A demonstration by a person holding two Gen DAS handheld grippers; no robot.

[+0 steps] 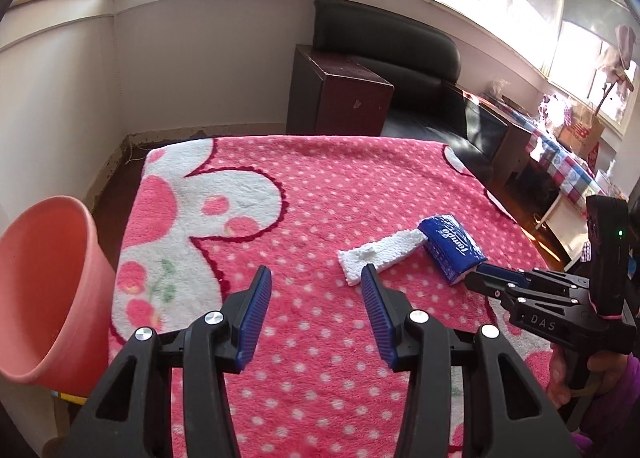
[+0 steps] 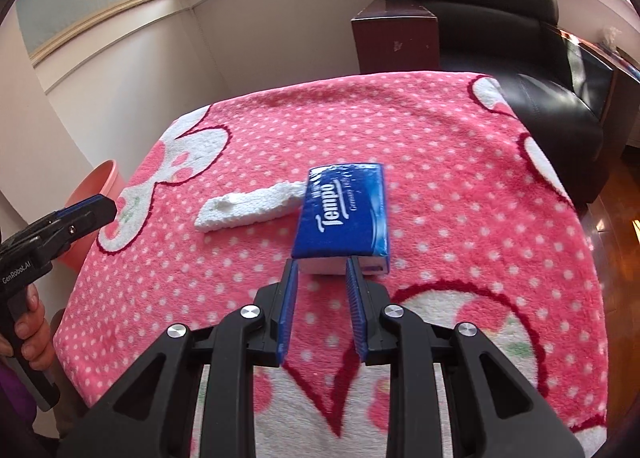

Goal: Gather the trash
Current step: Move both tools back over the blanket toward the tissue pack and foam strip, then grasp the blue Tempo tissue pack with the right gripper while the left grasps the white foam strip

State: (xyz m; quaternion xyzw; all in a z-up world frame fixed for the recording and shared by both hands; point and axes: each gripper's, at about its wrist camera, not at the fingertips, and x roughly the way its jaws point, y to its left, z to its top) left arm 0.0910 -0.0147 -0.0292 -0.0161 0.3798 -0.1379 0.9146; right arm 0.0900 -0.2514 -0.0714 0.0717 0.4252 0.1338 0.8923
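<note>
My left gripper (image 1: pixel 316 278) is black with ribbed blue pads (image 1: pixel 256 314) and silver round bolts; my right gripper (image 2: pixel 320 270) matches it. The fleece blanket (image 1: pixel 320 185) covering the table is hot pink with small white dots, with large white shapes outlined in dark red, pink-spotted, some with small green sprigs. The rectangular plastic tissue pack (image 2: pixel 344 209) is deep blue with white lettering. The crumpled tissue strip (image 2: pixel 248 207) is plain white. Off the blanket's left edge, the round plastic bin (image 1: pixel 44 298) is salmon pink.
</note>
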